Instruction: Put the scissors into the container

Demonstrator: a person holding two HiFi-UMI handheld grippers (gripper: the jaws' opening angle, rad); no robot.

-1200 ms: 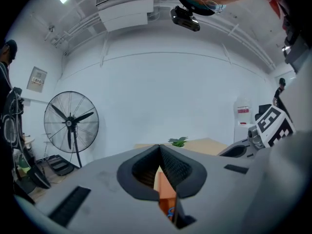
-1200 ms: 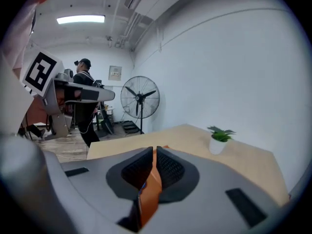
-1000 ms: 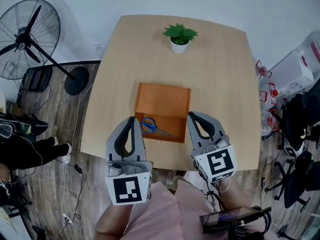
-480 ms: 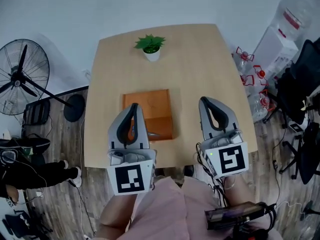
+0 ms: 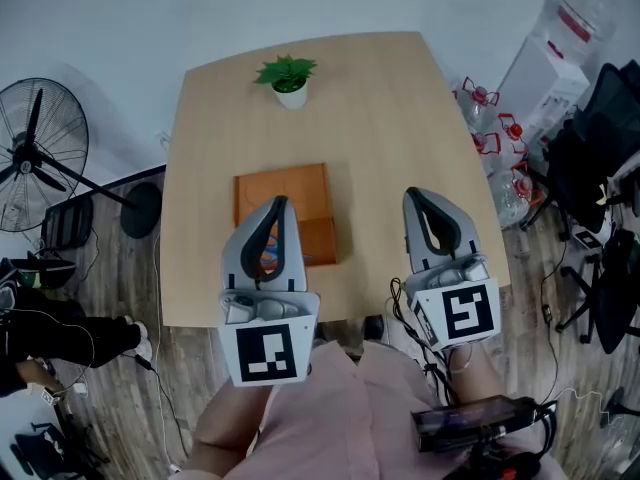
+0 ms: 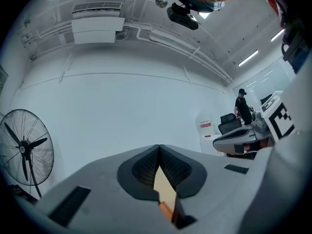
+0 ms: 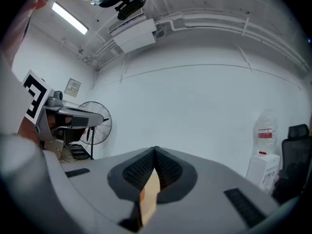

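You'll find nothing legible here: the red label (image 5: 575, 24) on the water bottle (image 5: 592, 0) is too small.

Scissors (image 5: 266, 258) seemingly in container (image 5: 290, 193); plant (image 5: 286, 76) behind.

The left claw (image 5: 281, 201) hangs over the near part of the orange container (image 5: 290, 190) on the wooden counter (image 5: 375, 118), tips together. The right claw (image 5: 412, 194), tips also together, is over bare counter to the container's right. A small potted plant (image 5: 287, 78) stands near the far edge.
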